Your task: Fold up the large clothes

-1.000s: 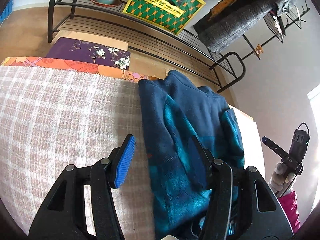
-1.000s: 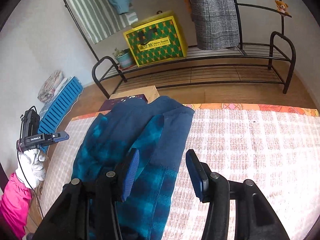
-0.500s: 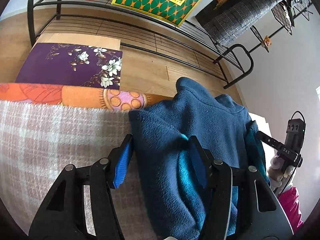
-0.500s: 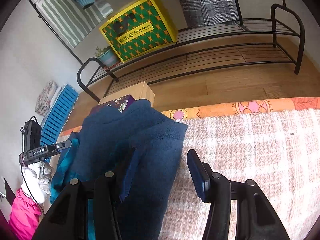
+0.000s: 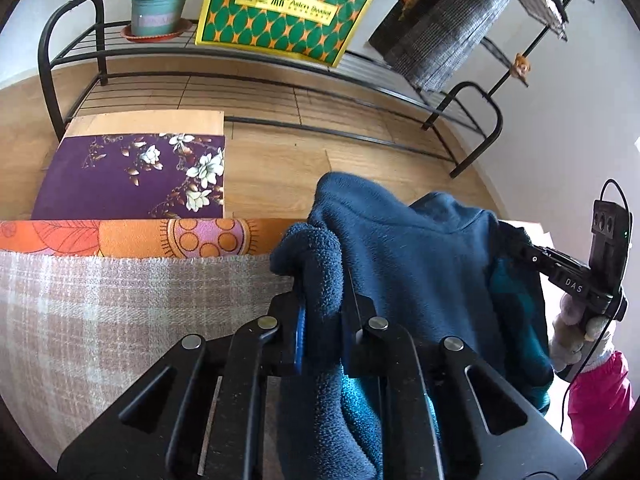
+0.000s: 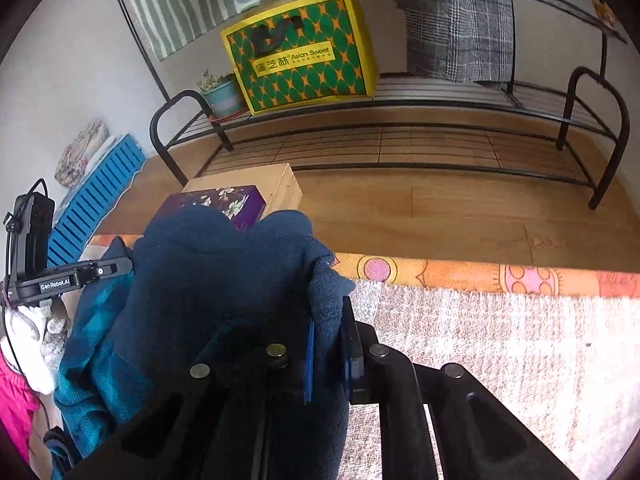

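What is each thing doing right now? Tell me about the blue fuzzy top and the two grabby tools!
Left tool: just closed, pinching a bunched fold of the fleece.
Right tool: just closed, pinching another fold.
Blue fleece: bunched up, gripped by both tools.
Plaid blanket: spread flat.

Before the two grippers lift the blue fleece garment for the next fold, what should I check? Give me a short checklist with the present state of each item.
1. Left gripper has just closed and pinches an edge of the dark blue and teal fleece garment: ok.
2. Right gripper has just closed and clamps a bunched edge of the garment: ok.
3. Each grip takes all layers of the fold: cannot tell, the fabric hides the pads.
4. The beige checked blanket is outside both jaws: ok in both views.
5. The garment lies flat: not ok, it is bunched near both grippers.
6. The purple floral box is clear of the garment: ok, it sits on the floor beyond the bed edge.
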